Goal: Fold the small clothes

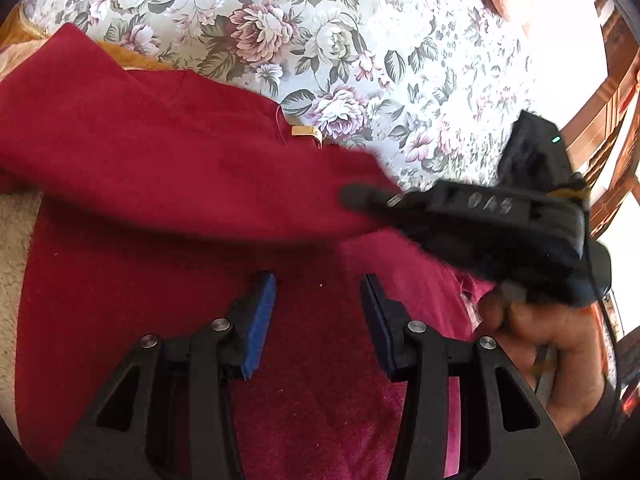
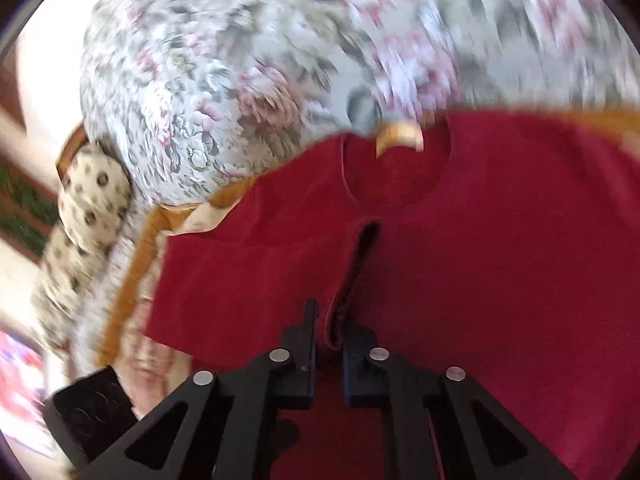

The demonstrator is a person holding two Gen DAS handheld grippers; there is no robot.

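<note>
A small dark red shirt lies on a floral bedspread, with a tan neck label. My left gripper is open just above the shirt's lower part, nothing between its blue pads. My right gripper comes in from the right, held by a hand, and pinches the shirt's edge, lifting a fold over the body. In the right wrist view the right gripper is shut on a ridge of red shirt cloth below the neckline; the label shows there.
An orange-trimmed cloth lies under the shirt. A spotted cushion sits at the bed's left edge in the right wrist view. A wooden chair stands at the right. A cream fuzzy blanket is at the left.
</note>
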